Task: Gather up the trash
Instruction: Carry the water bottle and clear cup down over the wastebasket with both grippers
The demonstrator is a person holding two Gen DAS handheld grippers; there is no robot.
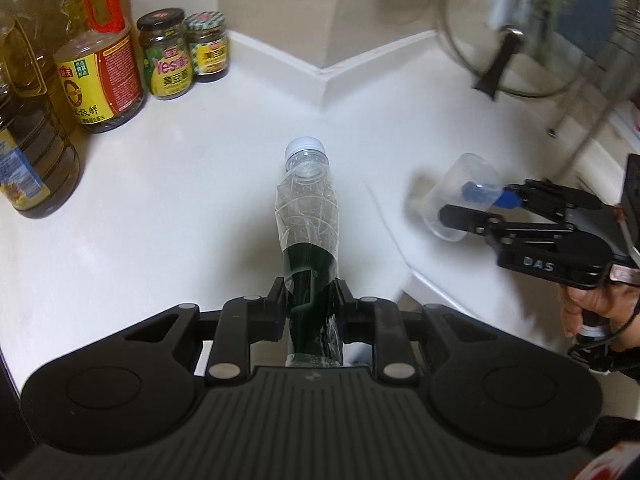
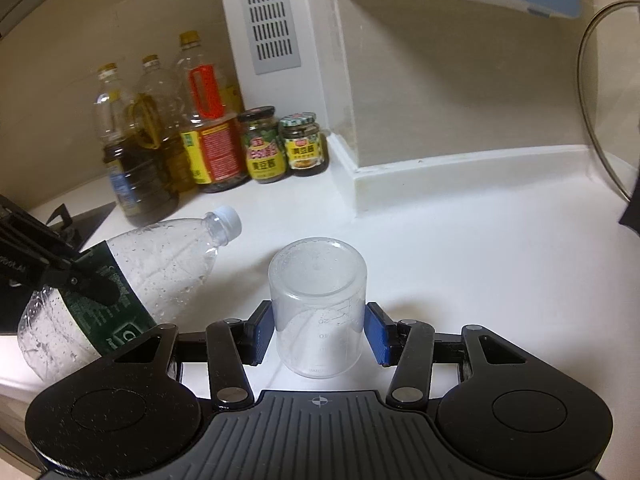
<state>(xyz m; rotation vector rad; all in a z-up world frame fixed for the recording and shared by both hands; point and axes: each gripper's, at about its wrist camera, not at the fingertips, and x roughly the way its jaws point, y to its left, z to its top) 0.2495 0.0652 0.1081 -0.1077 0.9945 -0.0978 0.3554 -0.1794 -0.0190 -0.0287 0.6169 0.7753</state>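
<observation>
Left gripper (image 1: 312,296) pinching the bottle (image 1: 308,216) at its green label, cap toward the jars (image 1: 184,52). Right gripper (image 2: 319,330) clamped on the cup (image 2: 318,308), right of the bottle.

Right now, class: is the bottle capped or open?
Capped: a white cap sits on the bottle neck in both views.

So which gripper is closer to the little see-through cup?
The right one. The right gripper has the clear cup squeezed between its blue pads. The left gripper is off to the side, holding the plastic bottle.
</observation>
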